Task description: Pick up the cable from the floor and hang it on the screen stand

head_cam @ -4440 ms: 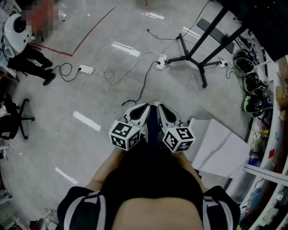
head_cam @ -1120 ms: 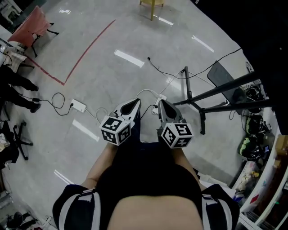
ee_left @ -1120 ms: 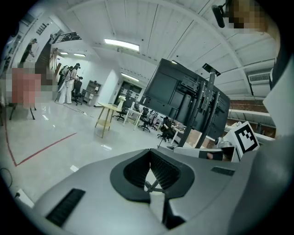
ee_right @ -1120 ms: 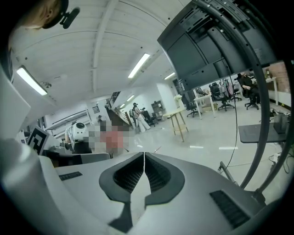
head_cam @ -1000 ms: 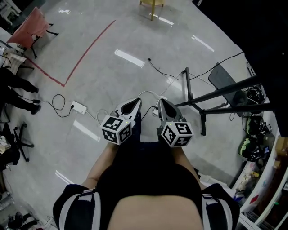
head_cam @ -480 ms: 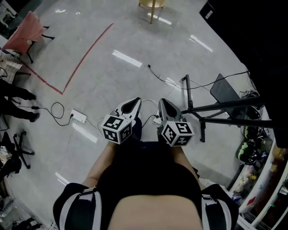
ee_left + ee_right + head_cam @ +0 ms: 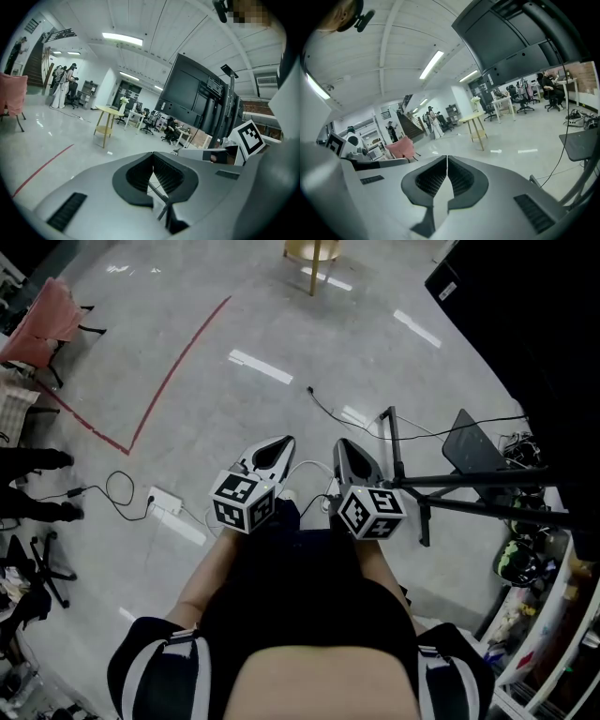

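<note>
Nearest the camera, both tongs are held out side by side at waist height, well above the floor [image 7: 197, 381]. The left tongs [image 7: 281, 442] are seen closed, tips together, with nothing between them. The right tongs [image 7: 341, 443] are likewise shut and empty, the ribbed pads meeting along a thin seam in the right gripper view [image 7: 447, 159]. Nothing is touched by either pair.

Just beyond the tips, a white cable [image 7: 305, 463] lies loose on the floor, close to the left of the screen stand [image 7: 469, 481] and near its foot. A black cable [image 7: 323, 406] trails across the floor on the far left side of the stand; which of the two is meant cannot be settled from these views. Further left of the stand, a power strip [image 7: 164, 501] lies flat, and far beyond the stand a small yellow table [image 7: 314, 249] is seen.

The step in hand is judged to be the approach — no cable has been lifted yet. For the next move, one pair of tongs would need to be opened and brought down to the floor, then closed around a free stretch of cable — only then can it be carried to the stand's bars.
</note>
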`<action>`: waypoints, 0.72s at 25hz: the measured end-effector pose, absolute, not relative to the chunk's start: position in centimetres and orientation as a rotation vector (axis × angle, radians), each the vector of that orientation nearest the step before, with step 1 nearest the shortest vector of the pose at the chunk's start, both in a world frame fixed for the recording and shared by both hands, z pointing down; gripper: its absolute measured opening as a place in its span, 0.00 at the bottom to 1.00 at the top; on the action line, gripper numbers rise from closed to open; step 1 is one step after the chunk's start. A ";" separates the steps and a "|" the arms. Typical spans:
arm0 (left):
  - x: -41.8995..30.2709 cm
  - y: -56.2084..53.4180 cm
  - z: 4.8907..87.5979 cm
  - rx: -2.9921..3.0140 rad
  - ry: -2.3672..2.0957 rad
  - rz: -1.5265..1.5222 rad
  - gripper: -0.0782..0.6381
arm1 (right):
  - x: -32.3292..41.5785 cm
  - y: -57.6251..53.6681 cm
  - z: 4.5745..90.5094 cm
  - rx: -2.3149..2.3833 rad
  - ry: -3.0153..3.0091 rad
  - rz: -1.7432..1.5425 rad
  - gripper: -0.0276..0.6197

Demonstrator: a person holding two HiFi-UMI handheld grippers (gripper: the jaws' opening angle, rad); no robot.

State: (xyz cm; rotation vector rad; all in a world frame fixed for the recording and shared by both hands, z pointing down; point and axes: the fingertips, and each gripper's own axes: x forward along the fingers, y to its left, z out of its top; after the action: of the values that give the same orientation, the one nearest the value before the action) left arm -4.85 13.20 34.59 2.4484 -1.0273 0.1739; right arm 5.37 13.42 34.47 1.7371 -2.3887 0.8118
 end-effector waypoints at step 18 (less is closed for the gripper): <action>-5.9 9.9 35.5 2.441 -1.056 0.185 0.12 | 8.3 9.4 35.0 1.734 -2.341 0.729 0.08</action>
State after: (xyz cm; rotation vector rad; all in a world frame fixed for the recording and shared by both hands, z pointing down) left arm -5.88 9.91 35.53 2.4414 -1.0564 0.1845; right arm 8.26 9.36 34.95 1.7343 -2.3412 0.7294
